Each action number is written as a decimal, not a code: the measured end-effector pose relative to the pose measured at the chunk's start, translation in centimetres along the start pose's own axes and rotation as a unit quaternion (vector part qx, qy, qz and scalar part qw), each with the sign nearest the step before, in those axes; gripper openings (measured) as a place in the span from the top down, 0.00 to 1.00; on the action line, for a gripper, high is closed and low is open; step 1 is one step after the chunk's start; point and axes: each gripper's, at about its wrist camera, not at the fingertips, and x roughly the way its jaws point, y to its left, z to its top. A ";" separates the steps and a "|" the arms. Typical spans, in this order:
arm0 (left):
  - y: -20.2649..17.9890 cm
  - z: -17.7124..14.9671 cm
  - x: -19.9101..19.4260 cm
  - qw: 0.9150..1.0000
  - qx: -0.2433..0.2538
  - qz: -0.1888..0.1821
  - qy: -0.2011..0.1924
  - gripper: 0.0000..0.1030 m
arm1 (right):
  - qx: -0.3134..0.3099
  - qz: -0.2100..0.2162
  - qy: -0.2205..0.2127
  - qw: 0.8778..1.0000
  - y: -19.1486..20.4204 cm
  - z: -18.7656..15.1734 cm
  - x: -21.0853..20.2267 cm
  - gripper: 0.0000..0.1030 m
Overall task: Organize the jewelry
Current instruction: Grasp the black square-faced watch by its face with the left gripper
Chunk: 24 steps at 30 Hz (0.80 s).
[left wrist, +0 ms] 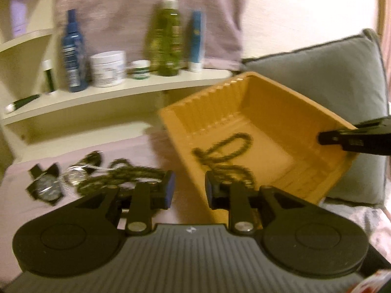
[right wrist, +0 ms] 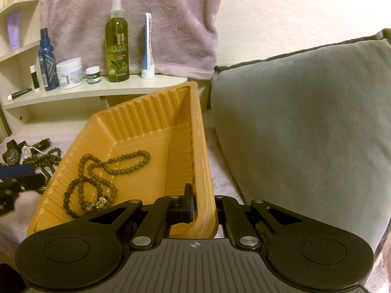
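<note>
An orange plastic tray [right wrist: 144, 112] is tilted up on the bed, and a brown bead necklace [right wrist: 97, 178] lies in it. My right gripper [right wrist: 204, 205] is shut on the tray's right rim. In the left wrist view the tray [left wrist: 281, 112] with the brown necklace [left wrist: 224, 151] is to the right, and the right gripper [left wrist: 354, 139] clamps its far rim. My left gripper [left wrist: 189, 190] is open and empty, beside the tray's left wall. A dark green bead necklace [left wrist: 122, 173], a black watch [left wrist: 46, 185] and a silver watch [left wrist: 78, 173] lie to the left.
A cream shelf [right wrist: 97, 90] behind holds several bottles, jars and tubes. A grey cushion [right wrist: 305, 122] stands to the right of the tray. A pink towel [right wrist: 134, 19] hangs on the wall. The bed cover [left wrist: 80, 153] is pale pink.
</note>
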 end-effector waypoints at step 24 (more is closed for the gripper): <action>12.1 -1.7 3.0 0.971 -0.061 0.230 0.019 0.49 | -0.009 -0.006 0.002 1.000 0.1 0.0 0.2 0.95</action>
